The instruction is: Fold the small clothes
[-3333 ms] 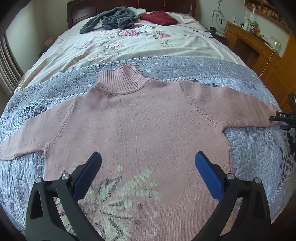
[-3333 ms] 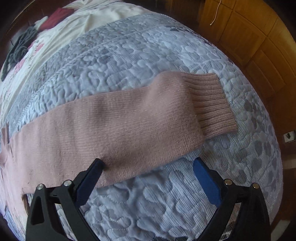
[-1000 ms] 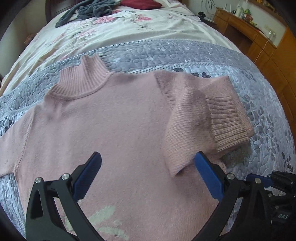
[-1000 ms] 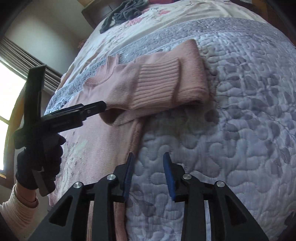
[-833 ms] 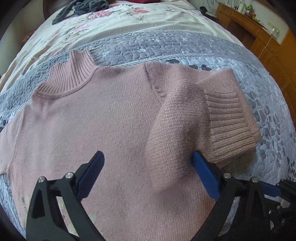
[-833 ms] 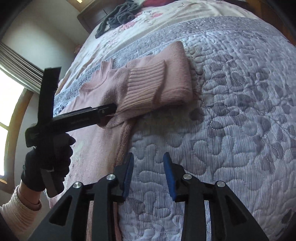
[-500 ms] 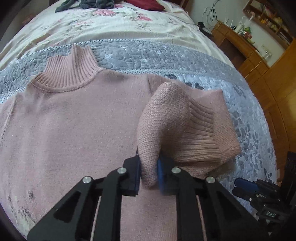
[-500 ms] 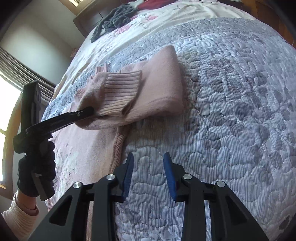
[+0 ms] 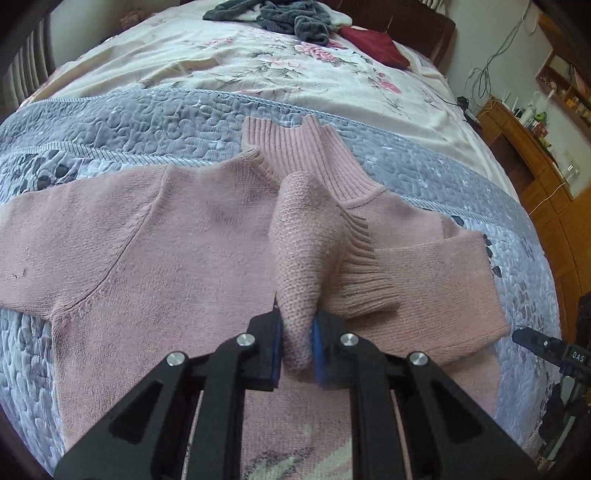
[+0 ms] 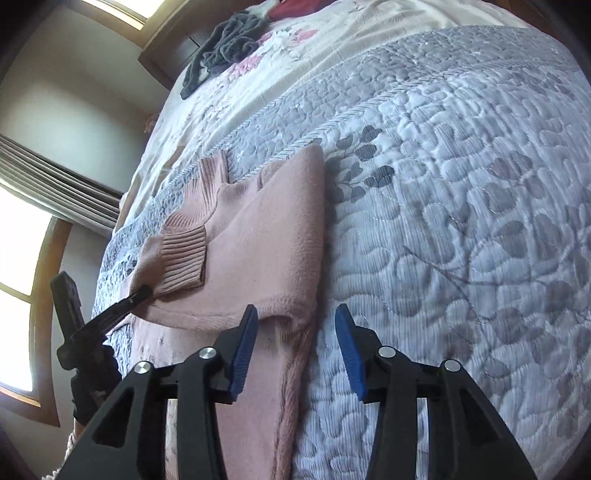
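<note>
A pink knit sweater with a ribbed high collar lies flat on the grey quilted bedspread. Its right sleeve is doubled back over the chest, and my left gripper is shut on that sleeve near the ribbed cuff. In the right wrist view my right gripper is open low over the bed, with the sweater's side edge and the folded shoulder just ahead between its fingers. The left gripper shows there too, holding the cuff.
A heap of grey clothes and a dark red garment lie near the headboard on the floral sheet. Wooden cabinets stand along the bed's right side. A gloved hand holds the left gripper, with windows behind it.
The left gripper shut on the sleeve and has carried it left across the chest. The right gripper went from nearly shut to open and moved up to the sweater's side edge.
</note>
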A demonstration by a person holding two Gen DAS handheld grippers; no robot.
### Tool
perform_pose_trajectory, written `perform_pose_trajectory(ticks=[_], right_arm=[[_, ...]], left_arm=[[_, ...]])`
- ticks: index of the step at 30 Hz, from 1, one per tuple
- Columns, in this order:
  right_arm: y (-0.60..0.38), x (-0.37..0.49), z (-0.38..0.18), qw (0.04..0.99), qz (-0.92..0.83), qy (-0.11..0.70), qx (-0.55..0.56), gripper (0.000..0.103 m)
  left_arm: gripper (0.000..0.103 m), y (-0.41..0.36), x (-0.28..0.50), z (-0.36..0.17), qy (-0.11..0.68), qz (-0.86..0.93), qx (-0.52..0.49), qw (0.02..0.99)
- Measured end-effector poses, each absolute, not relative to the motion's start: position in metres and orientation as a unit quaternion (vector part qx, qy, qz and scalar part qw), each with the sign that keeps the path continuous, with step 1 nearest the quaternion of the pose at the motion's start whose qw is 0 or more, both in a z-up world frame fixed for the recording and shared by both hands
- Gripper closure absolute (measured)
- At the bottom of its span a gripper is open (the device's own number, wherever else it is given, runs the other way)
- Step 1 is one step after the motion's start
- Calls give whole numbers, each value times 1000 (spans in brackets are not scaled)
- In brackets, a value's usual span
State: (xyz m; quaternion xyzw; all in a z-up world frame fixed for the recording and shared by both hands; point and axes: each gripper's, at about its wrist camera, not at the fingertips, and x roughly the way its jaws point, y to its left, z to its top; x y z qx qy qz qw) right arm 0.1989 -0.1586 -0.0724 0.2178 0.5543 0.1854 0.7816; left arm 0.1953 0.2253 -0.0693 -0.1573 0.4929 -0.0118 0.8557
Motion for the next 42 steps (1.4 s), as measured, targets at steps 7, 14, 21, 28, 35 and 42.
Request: perform_pose_trajectory(ticks=[7, 14, 21, 28, 35, 42], right_arm=[[-137, 224, -99, 774, 150, 587, 185, 71], [-137, 222, -111, 772, 144, 594, 177, 75], [-135, 226, -114, 770, 146, 596, 175, 75], [-127, 228, -115, 772, 141, 596, 168, 74], [-126, 231, -116, 771, 145, 597, 169, 74], [-133, 231, -119, 770, 156, 593, 176, 74]], left_arm=[[83, 233, 196, -92, 508, -9, -160, 847], [59, 282, 194, -94, 498, 56, -167, 849], [59, 332, 160, -84, 492, 101, -182, 845], [48, 287, 166, -63, 484, 75, -119, 864], [37, 178, 226, -70, 502, 10, 19, 865], [98, 170, 252, -110, 534, 34, 69, 842]])
